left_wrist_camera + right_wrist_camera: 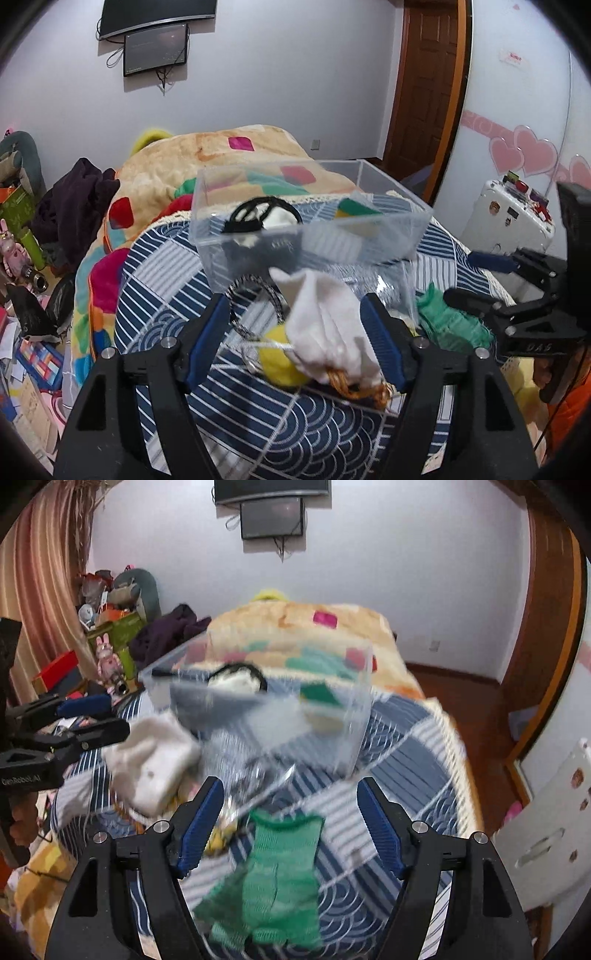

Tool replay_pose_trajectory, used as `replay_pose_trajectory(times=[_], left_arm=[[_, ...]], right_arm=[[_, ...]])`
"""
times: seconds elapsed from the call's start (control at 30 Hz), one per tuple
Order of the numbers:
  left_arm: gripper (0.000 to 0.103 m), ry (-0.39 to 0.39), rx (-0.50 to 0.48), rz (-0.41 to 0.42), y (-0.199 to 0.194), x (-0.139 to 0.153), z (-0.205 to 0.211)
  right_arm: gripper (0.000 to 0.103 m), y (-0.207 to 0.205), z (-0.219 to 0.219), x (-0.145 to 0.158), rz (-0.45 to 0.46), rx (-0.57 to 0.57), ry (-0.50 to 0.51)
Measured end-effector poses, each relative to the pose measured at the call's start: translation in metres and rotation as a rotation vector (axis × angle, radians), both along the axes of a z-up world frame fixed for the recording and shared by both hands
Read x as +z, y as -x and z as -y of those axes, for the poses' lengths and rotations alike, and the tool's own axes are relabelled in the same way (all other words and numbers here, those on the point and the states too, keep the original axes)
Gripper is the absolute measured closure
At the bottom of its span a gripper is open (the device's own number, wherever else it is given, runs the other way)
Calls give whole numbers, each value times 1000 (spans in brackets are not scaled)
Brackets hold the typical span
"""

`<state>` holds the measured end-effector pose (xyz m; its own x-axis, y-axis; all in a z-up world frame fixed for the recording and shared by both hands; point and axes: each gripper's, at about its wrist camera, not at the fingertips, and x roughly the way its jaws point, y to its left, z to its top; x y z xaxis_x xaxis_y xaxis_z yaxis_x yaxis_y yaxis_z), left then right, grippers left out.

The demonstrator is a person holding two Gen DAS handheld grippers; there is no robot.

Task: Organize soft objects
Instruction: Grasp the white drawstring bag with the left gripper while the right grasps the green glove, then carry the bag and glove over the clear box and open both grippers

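From the left wrist view, the left tool point(293, 339) is seen spread apart around a white pouch point(325, 332) lying on the bed point(258, 424), nothing clamped yet; the clear box point(310, 221) beyond already holds a black-and-white item point(264, 216). From the right wrist view, the right tool point(291, 827) is held apart above a green knitted piece point(280, 878) on the bed. Judged roughly: some sorted, pouch and green piece left.

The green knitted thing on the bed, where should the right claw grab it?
Grab the green knit piece at its narrow middle, coming straight down from above. It lies flat on the striped quilt, right between the open right gripper fingers.
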<state>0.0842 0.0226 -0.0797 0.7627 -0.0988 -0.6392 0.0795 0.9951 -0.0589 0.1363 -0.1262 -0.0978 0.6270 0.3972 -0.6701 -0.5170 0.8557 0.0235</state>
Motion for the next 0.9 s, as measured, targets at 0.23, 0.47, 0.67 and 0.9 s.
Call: replay_pose_trajectory(times=[0.23, 0.47, 0.67, 0.9], left_arm=[[48, -18, -7, -28, -2, -18, 7], [74, -5, -47, -27, 0, -22, 12], [79, 10, -53, -10, 9, -20, 9], [81, 43, -44, 46, 18, 0, 2]], right_arm=[[31, 13, 9, -36, -132, 5, -15], [55, 23, 12, -42, -146, 22, -15], [77, 21, 21, -34, -123, 2, -49], [80, 22, 29, -16, -48, -32, -74]])
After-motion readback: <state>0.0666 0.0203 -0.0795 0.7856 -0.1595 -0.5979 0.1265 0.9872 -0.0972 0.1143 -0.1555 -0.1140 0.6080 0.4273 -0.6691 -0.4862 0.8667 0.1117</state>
